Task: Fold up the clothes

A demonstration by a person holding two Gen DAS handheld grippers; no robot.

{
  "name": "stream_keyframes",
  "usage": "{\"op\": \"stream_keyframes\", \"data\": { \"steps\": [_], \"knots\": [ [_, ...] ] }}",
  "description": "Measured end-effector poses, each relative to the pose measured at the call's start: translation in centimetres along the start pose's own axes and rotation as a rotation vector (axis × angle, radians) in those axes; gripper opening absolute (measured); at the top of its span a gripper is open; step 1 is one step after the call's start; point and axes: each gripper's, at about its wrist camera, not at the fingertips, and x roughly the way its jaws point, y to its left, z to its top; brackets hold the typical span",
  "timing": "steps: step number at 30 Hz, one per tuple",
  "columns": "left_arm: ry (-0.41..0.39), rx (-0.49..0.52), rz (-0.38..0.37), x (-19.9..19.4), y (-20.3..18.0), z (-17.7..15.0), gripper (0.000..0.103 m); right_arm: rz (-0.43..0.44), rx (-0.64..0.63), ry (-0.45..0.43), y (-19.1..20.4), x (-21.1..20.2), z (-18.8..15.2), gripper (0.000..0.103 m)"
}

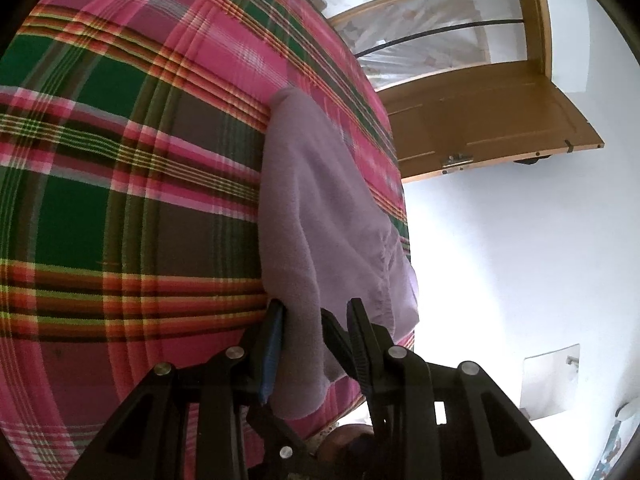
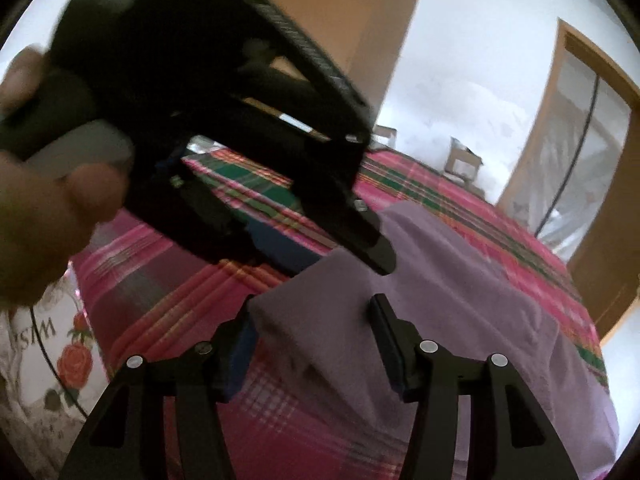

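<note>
In the left wrist view we see our left gripper with its jaws partly spread around a hanging fold of the lilac garment, which drapes along the edge of the plaid bedspread; whether the pads truly bite the cloth we cannot tell, and a loose hold could let the fold slide out toward the floor. In the right wrist view our right gripper stands with jaws wide apart around a raised corner of the garment; the left gripper crosses just above, blurred, so we risk the tools colliding, or tugging the cloth apart and spoiling the crease.
</note>
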Motion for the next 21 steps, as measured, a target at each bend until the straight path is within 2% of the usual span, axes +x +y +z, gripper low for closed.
{"op": "stream_keyframes", "data": {
  "steps": [4,6,8,11,14,21],
  "knots": [
    [0.001,0.003,0.006,0.0,0.2,0.1,0.032,0.009,0.029,0.022,-0.2,0.2,0.0,0.053],
    [0.001,0.005,0.009,0.0,0.3,0.2,0.032,-0.002,0.029,0.02,0.0,0.1,-0.1,0.044],
    [-0.015,0.001,0.026,0.0,0.6,0.6,0.032,-0.014,0.038,0.013,0.0,0.1,-0.2,0.031],
    [-0.049,-0.021,0.056,-0.2,1.0,1.3,0.035,-0.016,0.059,0.018,-0.3,0.1,-0.4,0.02],
    [-0.084,-0.007,0.09,-0.2,1.1,2.4,0.037,-0.004,0.076,0.017,-0.7,-0.3,-0.6,0.019],
    [-0.043,0.013,0.123,2.8,0.1,5.1,0.038,0.031,0.11,0.005,-1.5,-0.9,-0.9,0.019]
  ]
}}
